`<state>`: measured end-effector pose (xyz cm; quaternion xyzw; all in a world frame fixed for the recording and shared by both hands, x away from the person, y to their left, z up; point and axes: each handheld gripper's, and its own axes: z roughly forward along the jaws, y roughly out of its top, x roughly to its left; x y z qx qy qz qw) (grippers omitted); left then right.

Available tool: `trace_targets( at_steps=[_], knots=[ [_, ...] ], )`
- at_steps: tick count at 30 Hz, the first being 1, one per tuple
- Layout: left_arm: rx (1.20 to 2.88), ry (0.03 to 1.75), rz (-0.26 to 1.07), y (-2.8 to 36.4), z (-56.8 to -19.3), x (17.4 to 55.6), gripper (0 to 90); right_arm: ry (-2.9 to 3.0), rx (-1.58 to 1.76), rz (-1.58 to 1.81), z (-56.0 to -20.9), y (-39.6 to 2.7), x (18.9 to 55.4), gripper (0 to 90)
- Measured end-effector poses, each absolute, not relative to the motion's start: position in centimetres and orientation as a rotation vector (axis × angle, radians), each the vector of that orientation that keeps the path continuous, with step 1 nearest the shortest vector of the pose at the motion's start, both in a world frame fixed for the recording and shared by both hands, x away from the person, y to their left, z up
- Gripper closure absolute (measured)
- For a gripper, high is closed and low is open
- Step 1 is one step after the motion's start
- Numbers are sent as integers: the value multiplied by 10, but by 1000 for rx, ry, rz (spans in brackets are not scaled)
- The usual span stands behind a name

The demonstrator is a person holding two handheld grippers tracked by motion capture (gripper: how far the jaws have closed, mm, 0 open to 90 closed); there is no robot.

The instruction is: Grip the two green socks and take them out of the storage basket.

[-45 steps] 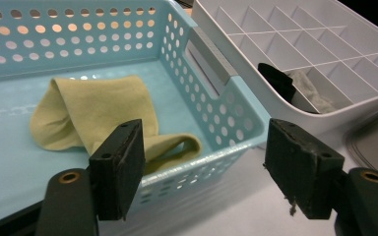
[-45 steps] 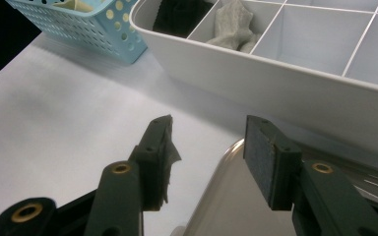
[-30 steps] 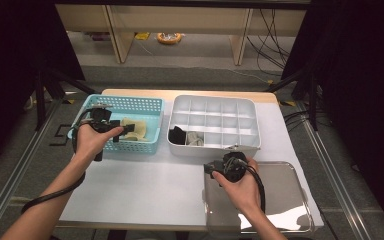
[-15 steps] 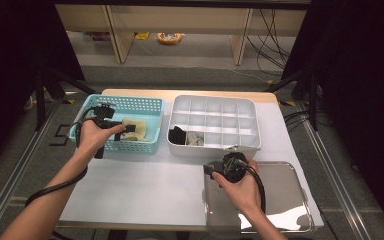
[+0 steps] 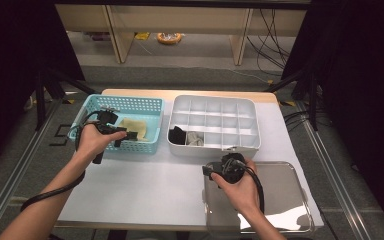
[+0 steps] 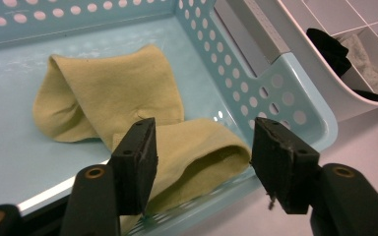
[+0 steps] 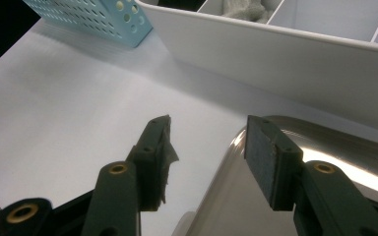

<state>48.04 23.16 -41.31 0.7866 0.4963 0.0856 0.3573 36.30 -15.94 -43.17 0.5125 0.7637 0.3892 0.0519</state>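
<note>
The left gripper [image 6: 202,162] hung over the near edge of the blue basket [image 5: 92,102], at about ten o'clock on the table, and its jaws had just been closing, though a good gap was left. The yellow sock [image 6: 128,98] lay folded on the basket floor, its open cuff between the pads but not yet pinched. To grip well, I'd say it needed to dip lower, take both layers of the cuff, and keep off the basket rim. The right gripper [image 7: 206,152] waited at five o'clock over the steel tray [image 5: 290,200], jaws apart, empty
</note>
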Motion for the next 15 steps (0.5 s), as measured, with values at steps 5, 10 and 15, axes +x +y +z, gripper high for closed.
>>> trace_targets(
  at_steps=[5, 10, 15],
  knots=[
    [2055, 1274, 213, 229, -414, 483, 485, 2312, 1541, 1207, -433, -159, 364, 533],
    [2075, 1275, 211, 229, -416, 485, 517, 2308, 1550, 1203, -433, -158, 364, 534],
    [2089, 1270, 209, 228, -418, 487, 556, 2310, 1543, 1209, -434, -158, 364, 536]
  ],
)
